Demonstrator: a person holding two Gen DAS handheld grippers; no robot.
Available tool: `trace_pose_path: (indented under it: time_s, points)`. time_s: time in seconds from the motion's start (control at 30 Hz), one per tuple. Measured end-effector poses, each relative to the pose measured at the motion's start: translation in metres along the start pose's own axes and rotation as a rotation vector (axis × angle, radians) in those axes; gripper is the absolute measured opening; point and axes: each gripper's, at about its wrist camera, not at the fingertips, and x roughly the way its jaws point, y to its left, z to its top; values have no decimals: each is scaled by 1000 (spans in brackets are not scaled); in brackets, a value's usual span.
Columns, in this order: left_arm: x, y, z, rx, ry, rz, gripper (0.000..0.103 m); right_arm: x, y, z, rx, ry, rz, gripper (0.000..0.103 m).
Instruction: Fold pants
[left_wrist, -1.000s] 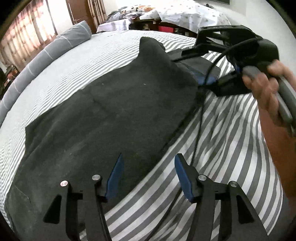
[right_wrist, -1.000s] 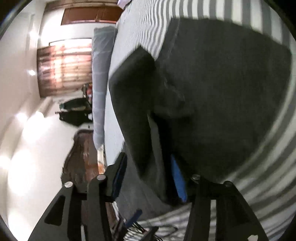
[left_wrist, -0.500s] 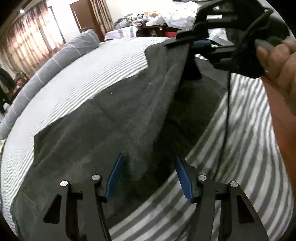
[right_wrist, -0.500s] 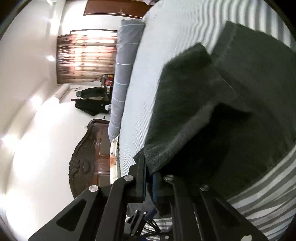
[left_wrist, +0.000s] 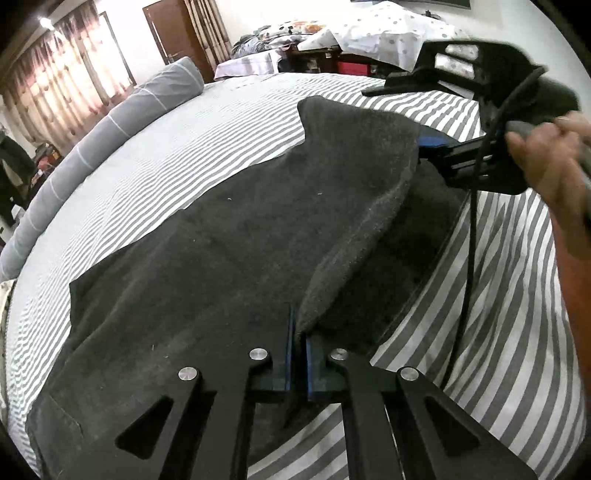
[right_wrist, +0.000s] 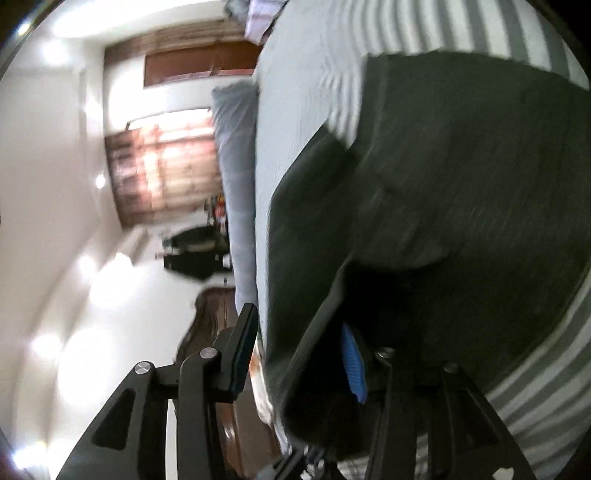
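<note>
Pants (left_wrist: 229, 258) dark grey, no visible label

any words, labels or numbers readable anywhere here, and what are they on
None can be read.
The dark pants show no tag or print.
The striped bedsheet carries only stripes.
The left gripper and right gripper show no markings.
The right wrist view is too blurred for fine text.

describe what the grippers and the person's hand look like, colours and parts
Both grippers are black angular frames with triangular cut-outs, silver round bolts and blue finger pads: the left gripper, and the right gripper. A black cable hangs from the right one. The right hand and forearm are bare, no sleeve.
</note>
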Motion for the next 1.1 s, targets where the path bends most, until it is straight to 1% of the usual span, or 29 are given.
trace_pose_path:
  time_s: [0.03,0.07,0.17,0.27,0.33,0.43,0.47,0.53,0.6,0.63,0.7,0.8,0.83,0.87,0.9,0.93,0.97,1.0,1.1]
  points:
    - [-2,-1,-1,-4,-3,1,5,0,-3,4,20,-8,3,41]
    - [-2,0,-1,-7,-5,-2,5,1,-6,9,46,-14,9,38]
    - [-10,-2,-7,-13,-18,-8,5,4,-11,24,73,-50,-38,29]
    - [-15,-4,-9,-4,-19,-3,5,3,-18,34,110,-57,-65,20]
    - [-17,-5,-9,-5,-21,-1,5,2,-18,33,125,-45,-85,20]
    - [-18,-5,-9,-14,-22,-1,5,-2,-9,27,67,-37,-166,20]
    - [-18,-4,-9,-17,-25,0,5,-4,-6,22,52,-22,-197,20]
    - [-18,-3,-9,-19,-25,-4,5,-6,-5,16,47,8,-219,25]
    - [-18,-3,-9,-12,-25,-2,5,-2,-5,11,55,32,-224,35]
    - [-19,-3,-9,-9,-26,0,5,0,-5,11,61,35,-220,36]
    - [-20,-4,-9,-2,-28,-1,5,5,-5,15,77,23,-217,42]
    - [-23,-7,-10,13,-38,6,5,19,1,22,119,28,-233,44]
    - [-24,-7,-11,14,-39,-2,5,20,1,21,119,35,-233,44]
    - [-25,-8,-11,13,-43,-6,5,21,1,22,110,34,-254,44]
    - [-26,-8,-12,11,-47,-10,5,24,5,23,87,21,-288,40]
    - [-26,-8,-12,9,-48,-17,5,27,11,28,73,21,-300,34]
    - [-27,-8,-13,8,-47,-17,5,31,14,31,52,22,-313,12]
    - [-27,-8,-14,8,-46,-16,5,31,16,34,38,17,-328,8]
    - [-29,-9,-14,16,-53,-17,5,22,22,41,2,-44,-311,8]
